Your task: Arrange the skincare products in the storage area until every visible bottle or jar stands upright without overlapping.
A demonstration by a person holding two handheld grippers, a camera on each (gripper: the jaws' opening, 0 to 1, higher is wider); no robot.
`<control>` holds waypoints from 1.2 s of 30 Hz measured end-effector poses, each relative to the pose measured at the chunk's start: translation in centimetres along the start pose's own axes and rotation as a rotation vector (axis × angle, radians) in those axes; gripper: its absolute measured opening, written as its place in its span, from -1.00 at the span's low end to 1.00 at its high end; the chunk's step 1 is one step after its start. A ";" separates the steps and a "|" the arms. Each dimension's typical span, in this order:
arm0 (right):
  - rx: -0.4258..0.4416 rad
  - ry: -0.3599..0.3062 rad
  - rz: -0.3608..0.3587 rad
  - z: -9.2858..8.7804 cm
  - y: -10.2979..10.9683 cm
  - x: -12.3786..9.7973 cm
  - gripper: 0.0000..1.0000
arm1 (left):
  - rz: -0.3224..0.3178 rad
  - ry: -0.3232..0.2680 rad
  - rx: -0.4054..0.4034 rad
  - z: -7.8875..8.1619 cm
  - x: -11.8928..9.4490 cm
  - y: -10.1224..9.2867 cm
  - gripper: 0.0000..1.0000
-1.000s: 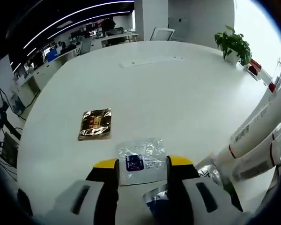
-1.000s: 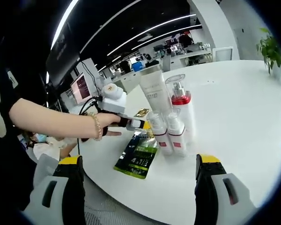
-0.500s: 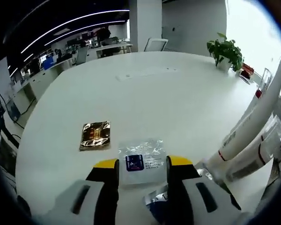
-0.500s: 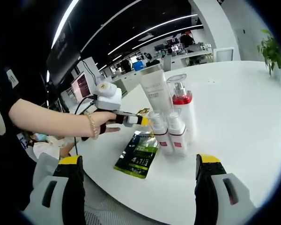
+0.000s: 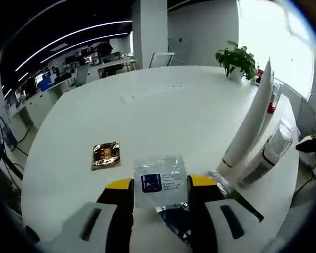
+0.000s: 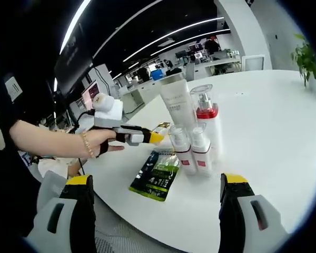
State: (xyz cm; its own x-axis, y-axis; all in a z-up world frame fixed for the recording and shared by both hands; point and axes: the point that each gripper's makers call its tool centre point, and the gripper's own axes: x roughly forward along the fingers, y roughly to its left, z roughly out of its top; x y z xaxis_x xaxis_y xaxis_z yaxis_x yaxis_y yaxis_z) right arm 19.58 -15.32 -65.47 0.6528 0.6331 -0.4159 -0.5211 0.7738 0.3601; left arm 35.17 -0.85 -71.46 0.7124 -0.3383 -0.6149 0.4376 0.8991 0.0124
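Note:
A tall white tube, a clear pump bottle with a red band and two small white bottles stand upright in a cluster on the white table. A green sachet lies flat in front of them. My right gripper is open, held back from the table edge. My left gripper is shut on a clear sachet with a blue label, lifted above the table. The white tube and a bottle rise on its right. The left gripper hovers left of the bottles.
A gold sachet lies on the table ahead and left of the left gripper. A potted plant stands at the far edge. A person's hand and arm hold the left gripper. Office desks and chairs stand beyond the table.
The left gripper has risen from the table with the clear sachet still between its jaws, so the gold sachet looks smaller. The right gripper has stayed in place.

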 end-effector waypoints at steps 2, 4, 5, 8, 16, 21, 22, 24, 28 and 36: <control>-0.010 0.006 0.005 -0.1 0.2 0.0 0.99 | -0.015 -0.016 0.006 0.2 -0.8 -0.4 -0.30; -0.017 0.009 0.009 -0.1 0.4 0.0 0.96 | -0.029 -0.032 0.020 0.5 -1.6 -0.8 -0.30; -0.021 0.011 0.012 -0.2 0.4 0.0 0.94 | -0.041 -0.043 0.037 0.5 -1.7 -0.9 -0.30; -0.023 0.011 0.009 -0.1 0.4 0.0 0.94 | -0.049 -0.059 0.052 0.6 -2.6 -1.1 -0.30; -0.006 -0.001 0.014 0.1 0.4 0.0 0.87 | -0.099 -0.101 0.103 0.5 -6.0 -3.3 -0.30; 0.001 -0.017 0.029 0.4 0.6 -0.2 0.76 | -0.117 -0.116 0.137 0.7 -7.8 -4.4 -0.30; 0.002 -0.019 0.033 0.5 0.7 -0.2 0.74 | -0.120 -0.121 0.139 0.8 -8.0 -4.5 -0.30; 0.026 -0.035 0.052 0.8 1.1 -0.2 0.66 | -0.122 -0.135 0.147 1.3 -9.0 -4.7 -0.30; 0.065 -0.053 0.091 1.2 2.1 -0.2 0.47 | -0.131 -0.160 0.173 1.9 -9.9 -5.2 -0.30; 0.121 -0.074 0.141 1.9 3.6 0.4 0.28 | -0.170 -0.179 0.214 2.0 -11.7 -6.7 -0.30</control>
State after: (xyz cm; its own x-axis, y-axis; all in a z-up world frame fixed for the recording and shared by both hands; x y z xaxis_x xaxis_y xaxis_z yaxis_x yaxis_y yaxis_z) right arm 19.01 -12.34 -62.75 0.6189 0.7288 -0.2931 -0.5432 0.6666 0.5105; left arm 24.96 -3.47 -62.78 0.6963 -0.5392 -0.4738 0.6503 0.7532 0.0986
